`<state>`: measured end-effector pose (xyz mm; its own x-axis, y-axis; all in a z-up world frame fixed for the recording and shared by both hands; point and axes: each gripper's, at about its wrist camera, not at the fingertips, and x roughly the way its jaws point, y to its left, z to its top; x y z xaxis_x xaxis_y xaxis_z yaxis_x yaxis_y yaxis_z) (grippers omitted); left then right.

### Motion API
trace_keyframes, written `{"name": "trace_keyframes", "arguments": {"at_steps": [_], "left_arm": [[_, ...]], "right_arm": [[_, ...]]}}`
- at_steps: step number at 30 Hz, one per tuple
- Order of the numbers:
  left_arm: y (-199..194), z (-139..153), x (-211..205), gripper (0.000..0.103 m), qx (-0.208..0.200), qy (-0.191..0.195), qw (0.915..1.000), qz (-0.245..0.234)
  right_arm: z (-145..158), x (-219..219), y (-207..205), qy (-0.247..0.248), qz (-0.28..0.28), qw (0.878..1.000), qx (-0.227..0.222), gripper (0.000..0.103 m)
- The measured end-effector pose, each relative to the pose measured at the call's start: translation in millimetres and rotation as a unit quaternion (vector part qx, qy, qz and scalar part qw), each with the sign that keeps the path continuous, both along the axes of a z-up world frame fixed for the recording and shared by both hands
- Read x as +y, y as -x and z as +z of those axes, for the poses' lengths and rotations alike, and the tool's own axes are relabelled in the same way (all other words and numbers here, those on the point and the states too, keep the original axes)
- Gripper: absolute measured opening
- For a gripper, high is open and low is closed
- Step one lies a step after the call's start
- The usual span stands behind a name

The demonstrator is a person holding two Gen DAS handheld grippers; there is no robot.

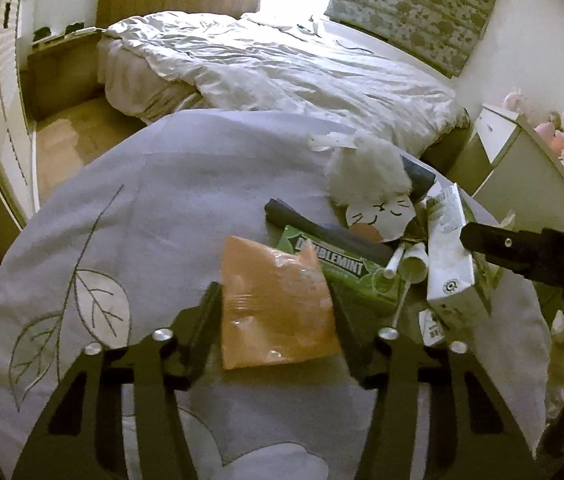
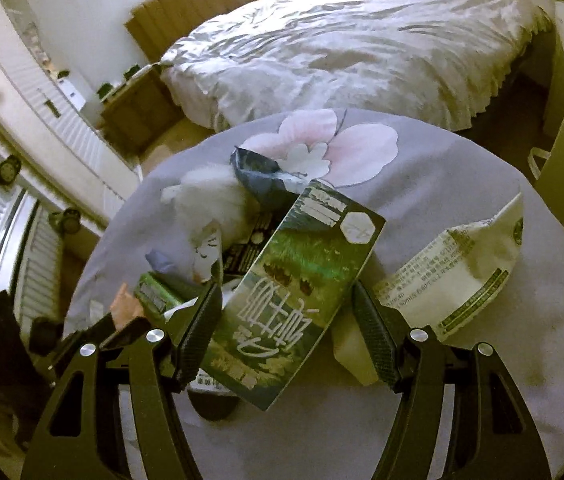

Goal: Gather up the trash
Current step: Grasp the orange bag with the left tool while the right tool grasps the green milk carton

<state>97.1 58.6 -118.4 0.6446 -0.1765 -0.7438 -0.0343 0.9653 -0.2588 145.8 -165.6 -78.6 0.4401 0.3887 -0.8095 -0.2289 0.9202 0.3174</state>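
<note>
Risk one: packet (image 1: 278, 304) slips. The left gripper (image 1: 274, 296), lower centre of the left view, has its pads against both side edges of this orange packet, so I read it as gripped, but it is thin glossy film and would likely buckle or slide out on the lift. Risk two: carton (image 2: 302, 280). The right gripper (image 2: 286, 296) straddles it in the lower middle of the right view, not clamped: the left pad looks in contact, the right pad stands clear with a visible gap. The carton lies skewed across the jaws, so closing could twist it or squeeze a corner only. It also leans on the pile, so pulling it may drag neighbours. All the trash sits on the cloth (image 1: 162, 200), clustered centre-right in the left view. In the way: gum pack (image 1: 334, 268) tucked under the packet's upper right edge, a dark strip (image 1: 322, 228) across it, and a plush toy (image 1: 370, 176) just above, touching the pile; the toy is probably not trash and could get snagged. A white wrapper (image 2: 462, 272) lies right of the carton, near the right finger. Bed (image 1: 282, 68) across the top, well clear.
</note>
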Motion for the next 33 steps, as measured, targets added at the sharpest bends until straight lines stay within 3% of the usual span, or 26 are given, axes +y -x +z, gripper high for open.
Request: {"name": "trace_keyframes", "arguments": {"at_steps": [7,13,15,18,20,22,24,25,29,31,33], "left_arm": [[8.5,4.7,8.7,0.042,-0.006,0.029,0.9996,-0.003],[24.2,32.6,0.0,0.042,-0.041,0.034,0.9984,-0.017],[26.9,43.8,-6.6,0.042,-0.053,0.036,0.9976,-0.025],[31.0,61.8,-24.8,0.042,-0.074,0.036,0.9955,-0.048],[30.7,70.8,-38.4,0.042,-0.084,0.03,0.9941,-0.062],[27.5,73.3,-49.2,0.042,-0.084,0.03,0.9935,-0.071],[26.4,71.1,-52.7,0.042,-0.081,0.027,0.9938,-0.071],[26.1,69.1,-53.8,0.042,-0.076,0.03,0.9942,-0.071],[29.2,65.7,-52.8,0.042,-0.067,0.026,0.995,-0.069],[31.3,66.1,-49.3,0.042,-0.067,0.025,0.9954,-0.064],[33.2,66.5,-45.0,0.042,-0.066,0.022,0.9958,-0.059]], "right_arm": [[4.9,-4.8,13.1,-0.021,0.01,0.999,-0.022,0.057],[28.2,-22.1,36.6,-0.062,0.01,0.995,-0.075,0.053],[39.3,-30.9,43.9,-0.065,0.008,0.993,-0.093,0.003],[53.4,-45.9,52.2,-0.059,0.005,0.992,-0.116,0.003],[50.6,-49.9,47.4,-0.049,0.011,0.995,-0.088,0.003],[45.0,-55.0,45.4,-0.063,0.003,0.996,-0.067,0.015],[38.8,-55.0,45.3,-0.073,-0.003,0.996,-0.057,0.084],[37.2,-52.3,47.0,-0.078,-0.002,0.995,-0.06,0.089],[20.2,-22.6,39.1,-0.041,0.035,0.997,-0.052,0.087],[8.4,-10.2,32.0,-0.027,0.044,0.998,-0.033,0.08],[-3.5,3.3,27.4,-0.004,0.054,0.998,-0.023,0.063]]}}
